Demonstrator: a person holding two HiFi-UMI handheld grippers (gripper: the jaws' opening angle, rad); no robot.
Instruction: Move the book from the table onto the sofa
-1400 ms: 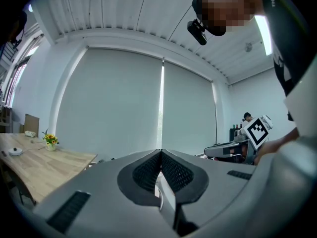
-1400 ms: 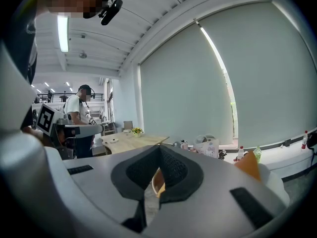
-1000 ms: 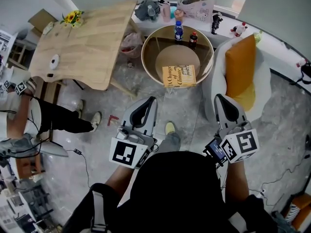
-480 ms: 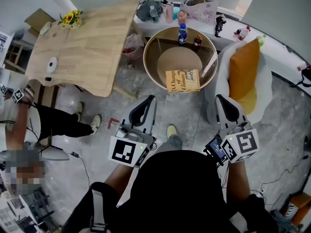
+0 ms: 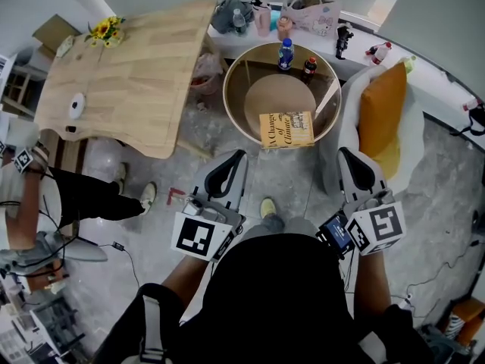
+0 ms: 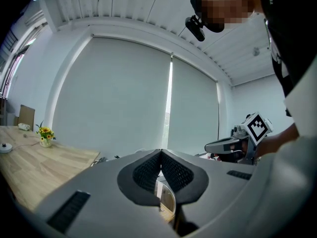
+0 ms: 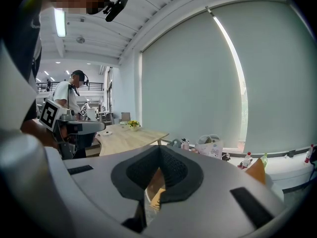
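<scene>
Since the earlier frame the round bench (image 5: pixel 229 105) and the book (image 5: pixel 286 129) on it have drawn a little nearer to both grippers in the head view, while the grippers sit much where they were. Nearest, the left gripper (image 5: pixel 236 158) has its dark, ribbed fingers (image 6: pixel 146 173) closed tip to tip on nothing. The right gripper (image 5: pixel 345 156), at its three o'clock, is closed the same way and is also empty. At twelve o'clock, between the two, the book lies flat by the six-o'clock rim of the round bench, well apart from both grippers. It looks like a thin yellow paperback, probably light and a little bendy, with a smooth cover that could slide on the glass top. A pinch across its thickness at the near edge seems the surest hold. The bench is a glass disc in a pale wooden hoop. Two bottles (image 5: pixel 285 54) stand at its twelve o'clock. At its three o'clock is the white, rounded sofa (image 5: pixel 345 97) with a soft orange cushion (image 5: pixel 379 112).
</scene>
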